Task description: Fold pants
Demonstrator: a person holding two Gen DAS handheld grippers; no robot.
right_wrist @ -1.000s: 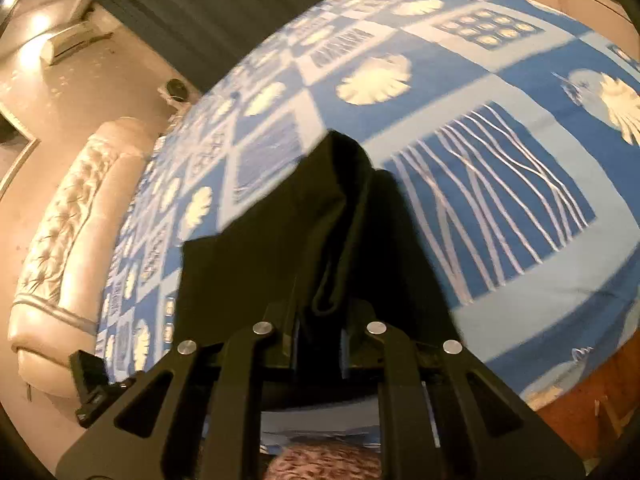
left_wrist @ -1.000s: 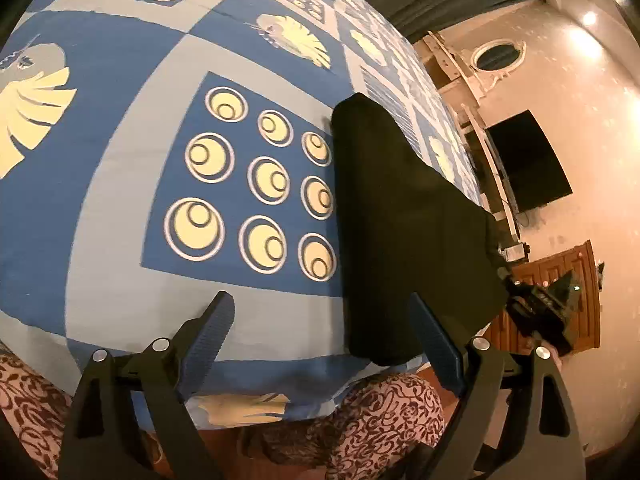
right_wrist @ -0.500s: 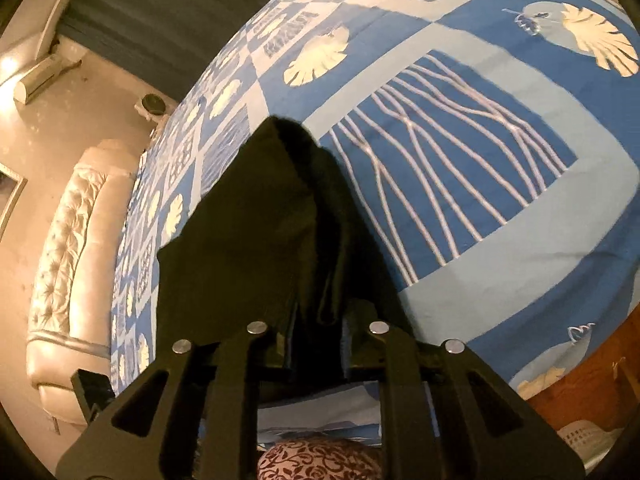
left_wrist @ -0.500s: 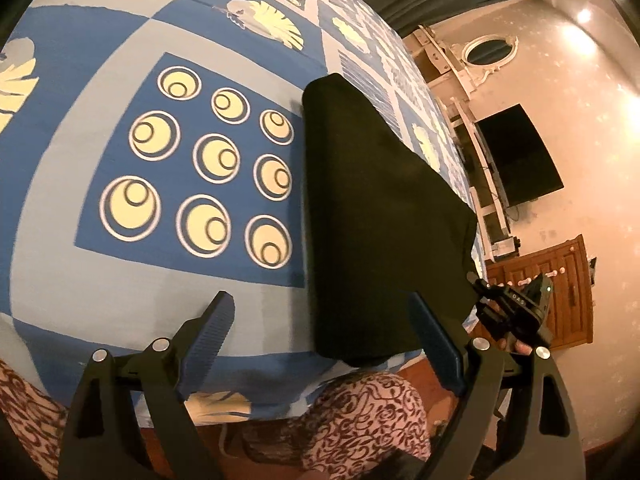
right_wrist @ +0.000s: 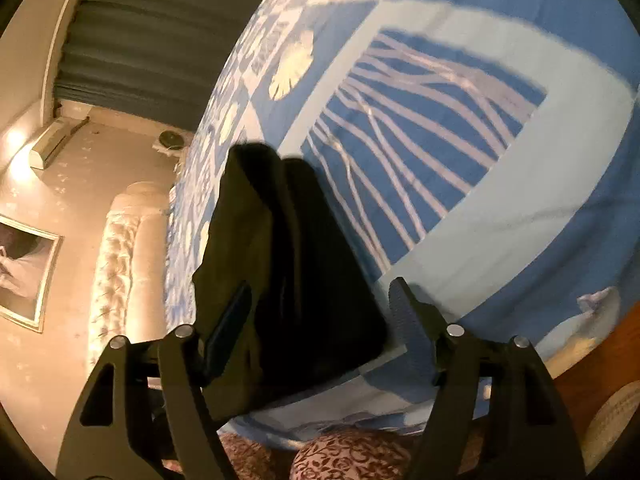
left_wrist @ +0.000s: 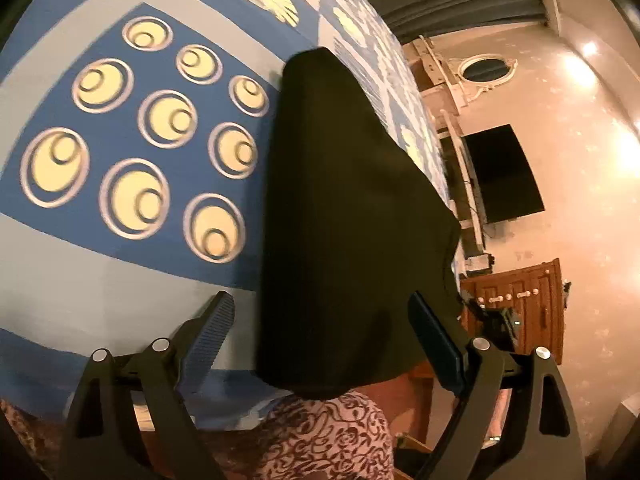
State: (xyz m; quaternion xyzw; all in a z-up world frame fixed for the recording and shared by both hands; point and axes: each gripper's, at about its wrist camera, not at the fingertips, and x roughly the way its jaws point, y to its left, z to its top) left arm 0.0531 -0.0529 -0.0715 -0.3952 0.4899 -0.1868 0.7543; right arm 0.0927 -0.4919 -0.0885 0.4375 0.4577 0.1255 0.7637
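Note:
The black pants [left_wrist: 352, 200] lie folded in a long stack on the blue patterned bedspread [left_wrist: 120, 272], their near end at the bed's front edge. My left gripper [left_wrist: 320, 336] hovers open over that near end, its fingers straddling the cloth without pressing it. In the right wrist view the pants [right_wrist: 288, 280] show layered folds. The jaws of my right gripper [right_wrist: 320, 328] are opening, with the pants' near right corner lying loose between them. Its left finger [right_wrist: 228, 328] stands over the cloth and its right finger [right_wrist: 412, 332] over the bedspread [right_wrist: 500, 220].
A person's patterned trouser leg [left_wrist: 320, 440] is right below the bed edge. Beyond the bed stand a wooden cabinet [left_wrist: 516, 304] and a dark TV [left_wrist: 504, 176]. A cream tufted sofa [right_wrist: 120, 260] lines the far side, and a woven basket [right_wrist: 616, 412] sits on the floor.
My right gripper, shut on a raised fold of the pants before, has come down and spread its jaws, and the cloth now lies flat. My left gripper has drifted over the pants' near end.

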